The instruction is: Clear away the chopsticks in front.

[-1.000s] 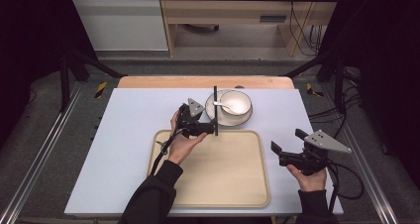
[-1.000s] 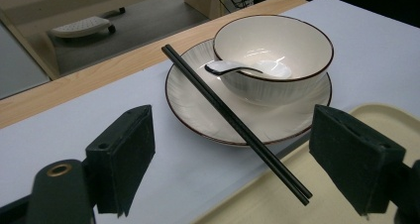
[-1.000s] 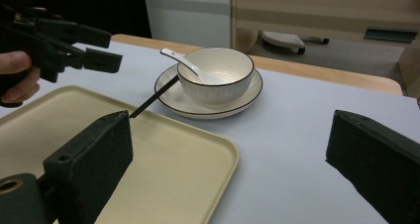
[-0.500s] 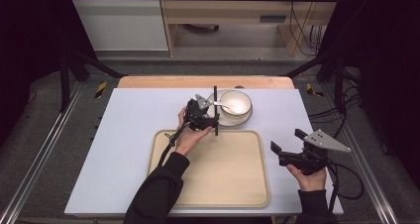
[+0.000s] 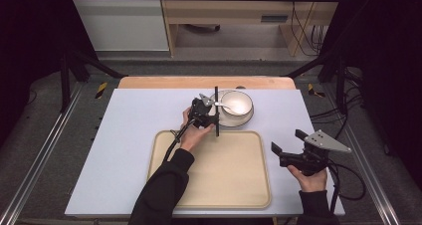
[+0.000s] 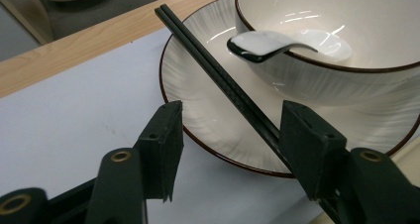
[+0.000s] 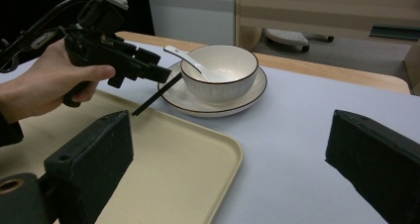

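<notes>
The left gripper (image 6: 228, 149), jaws closing but not yet pinching, straddles the chopsticks (image 6: 218, 78) resting across the plate's (image 6: 198, 120) rim. The right gripper (image 5: 291, 150) waits spread wide beside the tray's (image 5: 259, 195) right edge.

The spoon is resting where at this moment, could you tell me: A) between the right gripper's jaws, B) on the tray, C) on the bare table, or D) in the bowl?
D: the white spoon lies with its scoop inside the bowl and its handle over the rim, and the bowl stands on the plate.
</notes>
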